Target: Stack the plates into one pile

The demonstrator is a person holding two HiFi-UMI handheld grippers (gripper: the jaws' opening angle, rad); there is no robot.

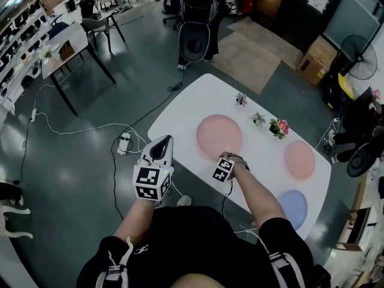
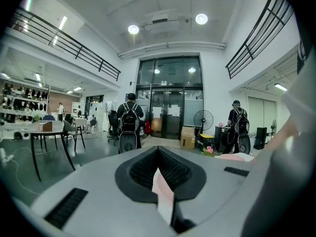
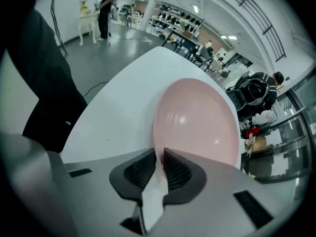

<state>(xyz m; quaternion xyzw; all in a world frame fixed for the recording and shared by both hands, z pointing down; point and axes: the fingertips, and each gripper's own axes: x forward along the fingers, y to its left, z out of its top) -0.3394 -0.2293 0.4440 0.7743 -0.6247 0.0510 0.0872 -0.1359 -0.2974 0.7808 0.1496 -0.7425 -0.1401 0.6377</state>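
Note:
Three plates lie apart on the white table (image 1: 192,110): a large pink plate (image 1: 218,134) in the middle, a smaller pink plate (image 1: 299,159) to the right, and a blue plate (image 1: 293,207) near the front right corner. My right gripper (image 1: 228,159) points steeply down at the large pink plate's near rim. In the right gripper view that plate (image 3: 197,117) fills the middle, and my right gripper (image 3: 159,154) is shut on its near rim. My left gripper (image 1: 162,141) hovers off the table's left edge over the floor. It (image 2: 158,153) is shut and holds nothing.
Three small flower pots (image 1: 241,99) (image 1: 258,119) (image 1: 279,128) stand along the table's far side. A power strip (image 1: 125,142) and cables lie on the floor to the left. A person with a backpack (image 2: 129,125) stands ahead of my left gripper.

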